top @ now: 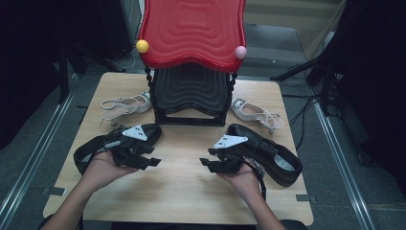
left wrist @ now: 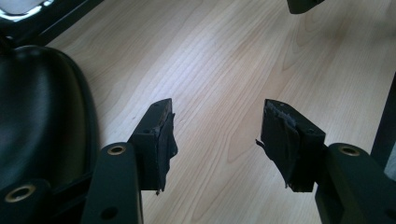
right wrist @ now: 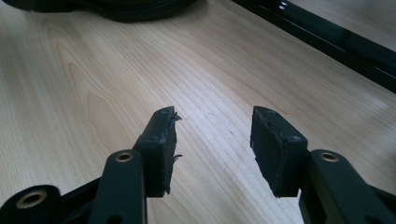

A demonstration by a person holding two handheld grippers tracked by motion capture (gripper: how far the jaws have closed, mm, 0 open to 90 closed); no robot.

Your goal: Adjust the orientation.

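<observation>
A person sits at a light wooden table (top: 182, 187) seen from above, forearms coming in from the bottom edge, each hand holding a black two-jaw gripper. The left gripper (top: 152, 162) hovers low over the left middle of the table, pointing toward the centre; in the left gripper view (left wrist: 217, 140) its jaws stand apart with bare wood between them, and nothing is held. Just behind and beside it lies a black shoe (top: 91, 151), on its side of the table, running from the left edge toward the middle; the same shoe (left wrist: 42, 121) shows as a dark glossy curve at the left of the left gripper view, close beside the left jaw. The right gripper (top: 207, 163) hovers over the right middle of the table, also pointing inward, well apart from the left one. In the right gripper view (right wrist: 212, 140) its jaws are likewise spread with only wood grain between them, gripping nothing. A second black shoe (top: 273, 155) lies just to the right of that gripper, angled from the table's centre toward the right edge. At the far side of the table stands a two-tier shoe rack (top: 191, 96) with a wavy red top shelf (top: 191, 28) and a black lower shelf. A white strappy sandal (top: 125, 105) lies on the table to the left of the rack, and another white sandal (top: 253, 114) lies to its right.
</observation>
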